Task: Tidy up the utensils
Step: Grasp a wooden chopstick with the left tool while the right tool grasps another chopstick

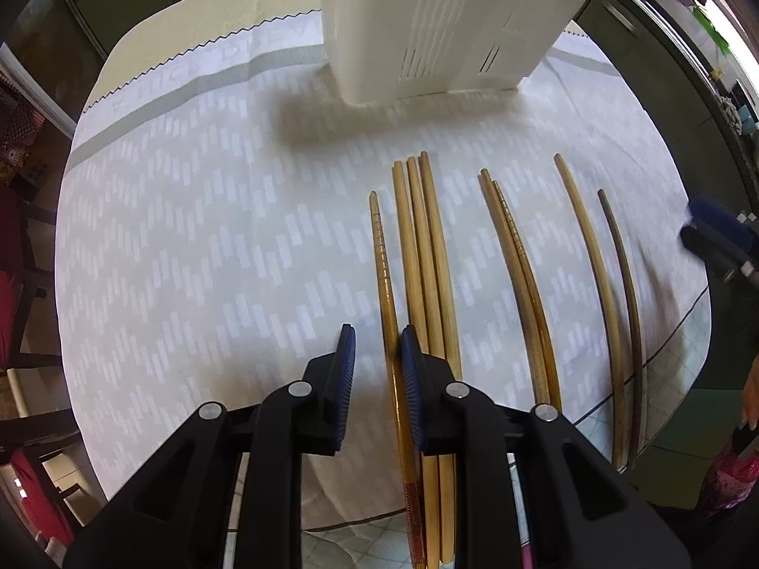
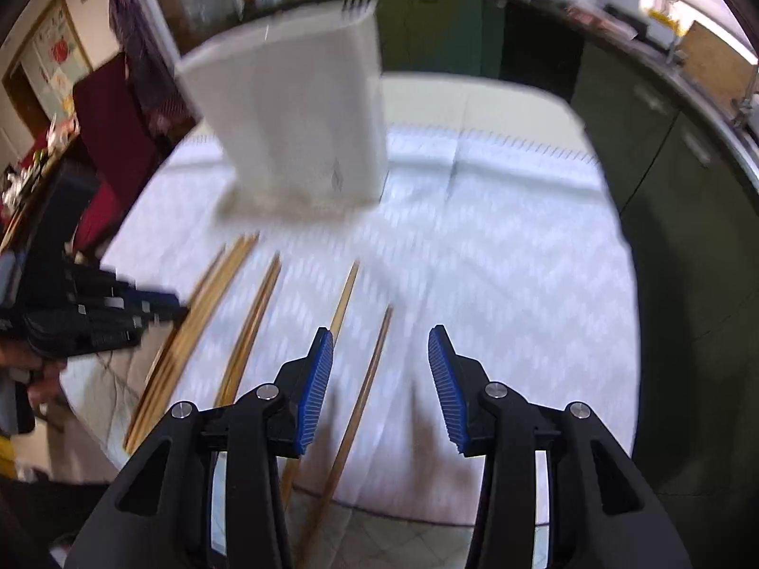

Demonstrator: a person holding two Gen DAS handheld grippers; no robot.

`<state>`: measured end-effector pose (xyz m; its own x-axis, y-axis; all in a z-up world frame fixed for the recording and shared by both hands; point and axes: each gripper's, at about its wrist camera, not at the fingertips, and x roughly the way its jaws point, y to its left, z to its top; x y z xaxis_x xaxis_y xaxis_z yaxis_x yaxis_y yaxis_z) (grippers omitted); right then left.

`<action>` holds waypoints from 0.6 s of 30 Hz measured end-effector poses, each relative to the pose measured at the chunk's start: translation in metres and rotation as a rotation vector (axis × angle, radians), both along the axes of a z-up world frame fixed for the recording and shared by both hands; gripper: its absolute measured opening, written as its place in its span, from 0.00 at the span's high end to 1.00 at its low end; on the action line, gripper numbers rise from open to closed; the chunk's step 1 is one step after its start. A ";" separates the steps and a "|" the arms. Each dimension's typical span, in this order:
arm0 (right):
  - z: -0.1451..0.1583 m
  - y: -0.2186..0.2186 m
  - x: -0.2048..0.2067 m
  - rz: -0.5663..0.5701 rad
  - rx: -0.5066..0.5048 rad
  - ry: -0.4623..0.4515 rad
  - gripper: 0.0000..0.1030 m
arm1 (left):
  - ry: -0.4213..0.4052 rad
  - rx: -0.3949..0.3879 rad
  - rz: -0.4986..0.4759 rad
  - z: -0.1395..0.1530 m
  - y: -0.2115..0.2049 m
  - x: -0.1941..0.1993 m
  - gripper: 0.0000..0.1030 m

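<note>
Your left gripper [image 1: 378,355] stands partly open and holds nothing; its jaws straddle the leftmost chopstick [image 1: 385,284], a glossy amber stick that runs forward from between the pads. Just beside the right-hand pad [image 1: 411,370] lies a bundle of three pale chopsticks [image 1: 424,256], touching one another. Further right of the gripper lie a darker pair [image 1: 514,265], then a single pale stick [image 1: 590,270] and a single dark stick [image 1: 626,284], each apart from the next. The white utensil holder [image 1: 446,23] stands upright ahead of the gripper, beyond the stick tips, on the patterned cloth [image 1: 199,218]. Judged from this layout, the step in hand is to pick up the amber stick. Lower until both pads flank the stick only; keep the right-hand pad clear of the pale bundle so that you do not drag it. Close on the thick half, where the stick is less likely to pivot, then lift level before tilting the tip toward the holder's top opening, which is out of view here. Your right gripper [image 2: 381,379] is wide open and empty, poised above the cloth with the single dark stick lying below, just inside its left pad [image 2: 315,389]; that view is blurred, so its height above the cloth cannot be judged. Keep it clear of the left gripper's path to the holder.
</note>
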<state>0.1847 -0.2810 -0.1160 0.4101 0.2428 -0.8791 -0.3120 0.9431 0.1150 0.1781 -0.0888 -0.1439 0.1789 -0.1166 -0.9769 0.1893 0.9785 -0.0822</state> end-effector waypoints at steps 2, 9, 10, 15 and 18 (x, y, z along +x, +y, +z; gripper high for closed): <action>-0.012 0.005 0.003 0.019 -0.018 0.066 0.59 | 0.007 0.003 0.005 -0.002 -0.001 0.002 0.93; -0.045 0.023 0.011 0.050 -0.104 0.203 0.67 | 0.020 -0.009 -0.003 -0.002 0.007 0.008 0.93; -0.050 0.026 0.014 0.049 -0.124 0.222 0.67 | 0.017 -0.009 0.000 -0.002 0.008 0.009 0.93; -0.056 0.037 0.020 0.049 -0.186 0.256 0.71 | 0.013 -0.011 0.008 -0.001 0.017 0.028 0.93; -0.058 0.044 0.020 0.054 -0.197 0.270 0.81 | 0.013 -0.012 0.008 -0.001 0.017 0.037 0.93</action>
